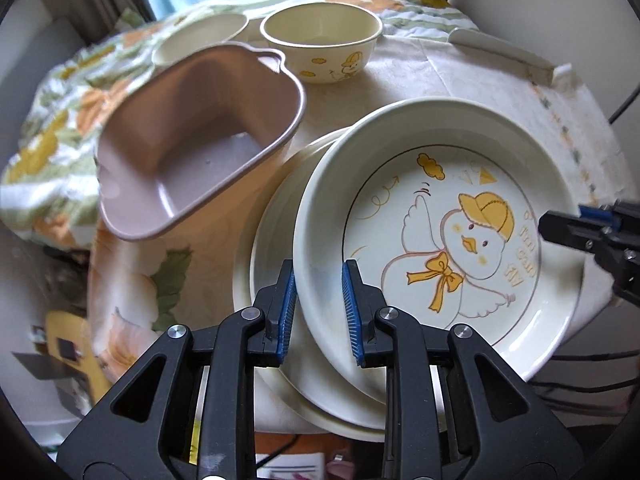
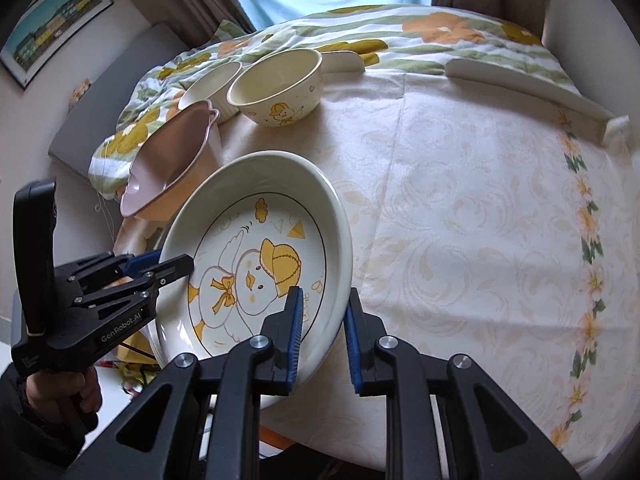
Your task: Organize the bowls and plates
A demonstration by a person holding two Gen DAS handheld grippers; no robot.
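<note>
The duck-print plate (image 1: 436, 236) sits tilted over a plain cream plate (image 1: 276, 248) at the table's near left edge, face up, rim raised toward the bowls. The left gripper (image 1: 319, 312) clamps its left rim; the right gripper (image 2: 322, 338) clamps its right rim.

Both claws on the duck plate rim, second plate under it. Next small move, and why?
Probably lower the duck plate until it nests flat in the plate below. It sits tilted and offset, left claw and right claw straddling opposite rims, so releasing now might let it slide.
</note>
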